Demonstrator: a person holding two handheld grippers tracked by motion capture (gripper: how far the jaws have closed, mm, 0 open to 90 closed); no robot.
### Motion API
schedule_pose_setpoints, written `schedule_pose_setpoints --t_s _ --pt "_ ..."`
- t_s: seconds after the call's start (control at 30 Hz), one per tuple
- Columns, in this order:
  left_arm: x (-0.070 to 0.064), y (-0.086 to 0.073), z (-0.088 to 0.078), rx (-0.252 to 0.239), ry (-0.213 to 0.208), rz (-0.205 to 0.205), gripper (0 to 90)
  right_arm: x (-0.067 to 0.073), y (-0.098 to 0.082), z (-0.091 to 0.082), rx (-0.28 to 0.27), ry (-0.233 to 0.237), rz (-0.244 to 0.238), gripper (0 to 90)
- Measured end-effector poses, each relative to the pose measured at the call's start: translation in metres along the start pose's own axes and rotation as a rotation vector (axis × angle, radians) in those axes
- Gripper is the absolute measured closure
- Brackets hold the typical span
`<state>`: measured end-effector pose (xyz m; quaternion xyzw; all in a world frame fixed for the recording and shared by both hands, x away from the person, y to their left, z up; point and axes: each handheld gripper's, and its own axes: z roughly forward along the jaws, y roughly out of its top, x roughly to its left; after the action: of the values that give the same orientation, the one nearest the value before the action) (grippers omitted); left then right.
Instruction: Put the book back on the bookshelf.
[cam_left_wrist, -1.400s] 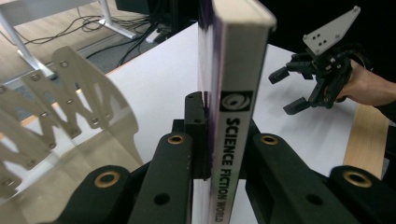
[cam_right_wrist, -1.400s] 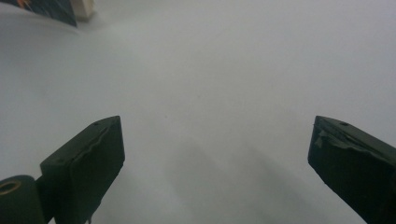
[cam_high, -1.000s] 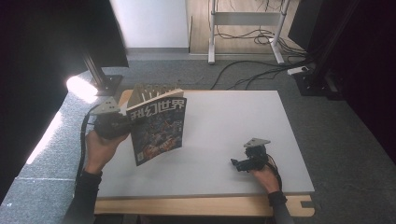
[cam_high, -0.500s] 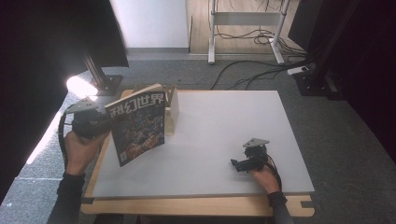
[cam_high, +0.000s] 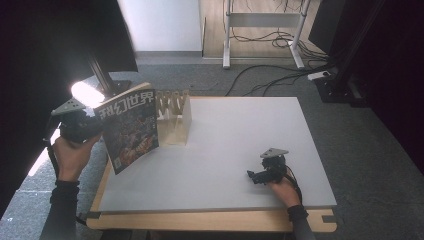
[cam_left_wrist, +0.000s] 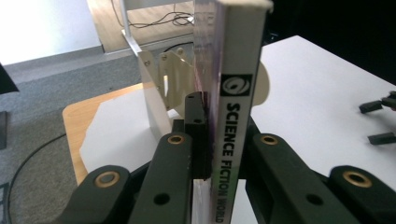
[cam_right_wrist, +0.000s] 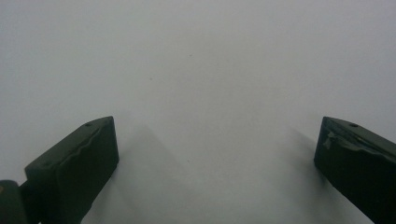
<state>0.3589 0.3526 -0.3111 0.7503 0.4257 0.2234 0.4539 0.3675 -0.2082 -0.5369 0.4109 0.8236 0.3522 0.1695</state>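
Observation:
A magazine with a colourful cover stands upright in the air over the table's left edge. My left gripper is shut on it. In the left gripper view my left gripper clamps its white spine, which reads "SCIENCE FICTION WORLD". A wooden slotted rack stands just right of the magazine; the rack lies beyond the spine. My right gripper rests on the white tabletop at the front right, open. In the right gripper view my right gripper has nothing between its jaws.
A bright lamp shines at the table's left, behind my left hand. Desk legs and cables lie on the floor past the far edge. A wooden border rims the table's near side.
My left hand has carried the magazine leftward, off the rack, which now stands uncovered. The right gripper has stayed put.

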Motion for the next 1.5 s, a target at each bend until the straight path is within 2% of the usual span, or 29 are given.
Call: schedule_pose_setpoints --t_s 0.23,0.47,1.03,1.33,1.5 --pt "0.008 0.003 0.017 0.005 0.023 -0.032 82.7 0.0 0.0 0.0 -0.001 0.0 -0.001 0.0" --pt "0.008 0.008 0.033 -0.001 0.044 -0.059 82.7 0.0 0.0 0.0 -0.001 0.0 0.001 0.0" --pt "0.009 0.025 0.072 -0.025 0.073 -0.079 82.7 0.0 0.0 0.0 -0.001 0.001 0.001 0.0" --pt "0.011 0.029 0.09 -0.076 0.073 -0.102 82.7 0.0 0.0 0.0 -0.001 0.002 0.0 0.0" --pt "0.009 0.028 0.099 -0.104 0.083 -0.09 82.7 0.0 0.0 0.0 -0.001 0.002 0.0 0.0"
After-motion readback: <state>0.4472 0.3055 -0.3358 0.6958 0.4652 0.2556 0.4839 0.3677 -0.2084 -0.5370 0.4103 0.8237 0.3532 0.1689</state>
